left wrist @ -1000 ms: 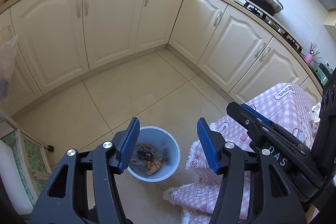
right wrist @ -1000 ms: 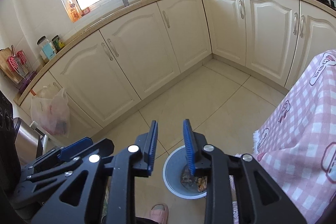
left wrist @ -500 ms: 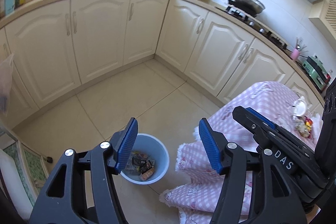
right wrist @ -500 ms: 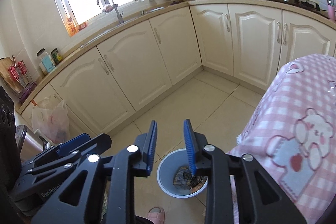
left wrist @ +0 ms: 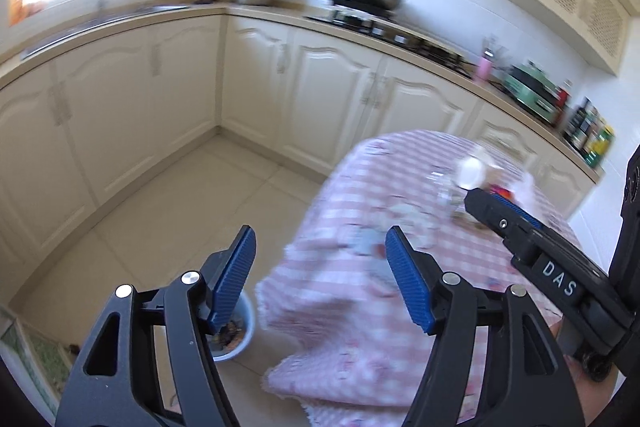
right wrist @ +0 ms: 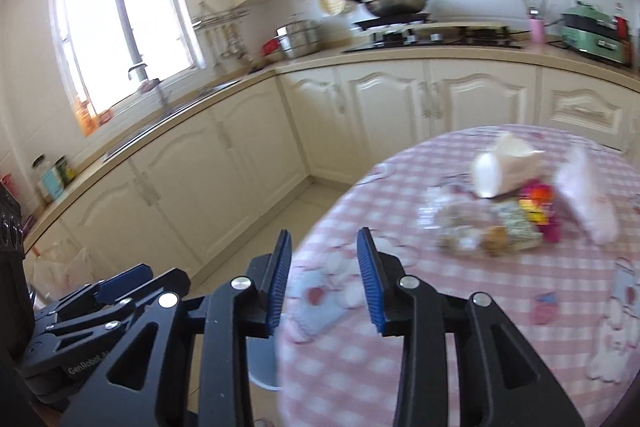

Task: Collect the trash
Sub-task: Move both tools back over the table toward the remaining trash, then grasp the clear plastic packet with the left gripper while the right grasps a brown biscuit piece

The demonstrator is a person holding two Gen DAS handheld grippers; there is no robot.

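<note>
Lying ahead of and to the right of the right gripper (right wrist: 323,277), a loose heap of trash (right wrist: 496,223) is seen on the pink checked tablecloth (right wrist: 460,339): crumpled wrappers, a brown lump, a red and yellow packet and a magenta piece, all blurred. The heap's long axis is judged to run left to right across the right wrist view. Just beyond it a white tissue box (right wrist: 506,169) rests, and to its right a pale crumpled piece (right wrist: 586,199).

The right gripper is released, its blue pads parted with nothing between them, over the near edge of the table. The left gripper (left wrist: 320,277) is likewise spread wide and empty, held near the cloth's hanging edge, with the heap (left wrist: 476,187) further off to its right. The right gripper is therefore judged the nearer, and a reach forward and rightward is called for.

Below and left of the left gripper, a blue bin (left wrist: 240,331) stands on the tiled floor (left wrist: 168,211), already holding scraps. Cream cabinets (right wrist: 384,107) are ranged beyond, with a wok (right wrist: 394,3) on the hob.
</note>
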